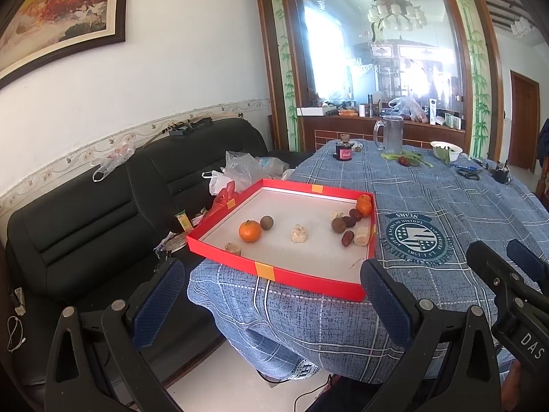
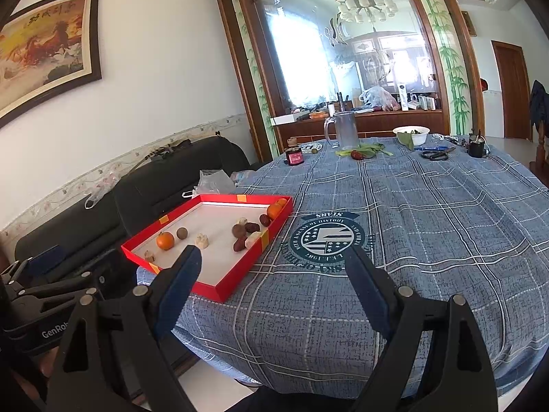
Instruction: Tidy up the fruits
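You held your left claw [image 1: 271, 295] and right claw [image 2: 271, 281] spread wide and empty, above the near edge of the surface [image 2: 429, 226], while the fruits lay scattered in the red tray [image 1: 219, 247], one orange [image 1: 250, 230] near its front

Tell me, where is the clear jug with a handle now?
In both wrist views the clear jug stands at the table's far end, between the small dark jar and the white bowl.
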A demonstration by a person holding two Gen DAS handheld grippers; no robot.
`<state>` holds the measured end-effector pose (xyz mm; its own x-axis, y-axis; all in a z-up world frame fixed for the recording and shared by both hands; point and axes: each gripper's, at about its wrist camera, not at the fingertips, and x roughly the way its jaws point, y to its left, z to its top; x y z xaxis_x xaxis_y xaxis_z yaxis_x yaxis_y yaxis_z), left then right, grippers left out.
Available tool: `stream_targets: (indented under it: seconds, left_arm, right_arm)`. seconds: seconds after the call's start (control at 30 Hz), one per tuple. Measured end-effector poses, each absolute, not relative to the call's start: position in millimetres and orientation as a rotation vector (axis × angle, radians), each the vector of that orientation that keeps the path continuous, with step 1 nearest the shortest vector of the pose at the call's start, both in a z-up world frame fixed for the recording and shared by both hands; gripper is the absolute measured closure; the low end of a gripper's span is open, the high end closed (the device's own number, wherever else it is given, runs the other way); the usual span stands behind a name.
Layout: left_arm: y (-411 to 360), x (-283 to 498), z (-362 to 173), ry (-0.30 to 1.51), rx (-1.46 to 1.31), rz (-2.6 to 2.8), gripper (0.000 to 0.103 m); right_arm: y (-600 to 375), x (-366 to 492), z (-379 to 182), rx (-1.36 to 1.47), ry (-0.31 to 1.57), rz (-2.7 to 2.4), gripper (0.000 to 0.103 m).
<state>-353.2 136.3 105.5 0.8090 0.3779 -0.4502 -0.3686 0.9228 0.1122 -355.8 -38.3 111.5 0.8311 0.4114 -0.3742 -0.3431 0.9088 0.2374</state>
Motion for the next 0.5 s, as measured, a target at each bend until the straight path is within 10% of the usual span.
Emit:
stream_targets:
  seconds: [0.5]
  left_arm:
    - [135.8, -353.4, 104.6, 0.488, 0.022, 0.397, 0.001]
  right_arm:
    - [-39.2, -353.0, 108.8, 0.168, 0.451, 0.399, 0.017]
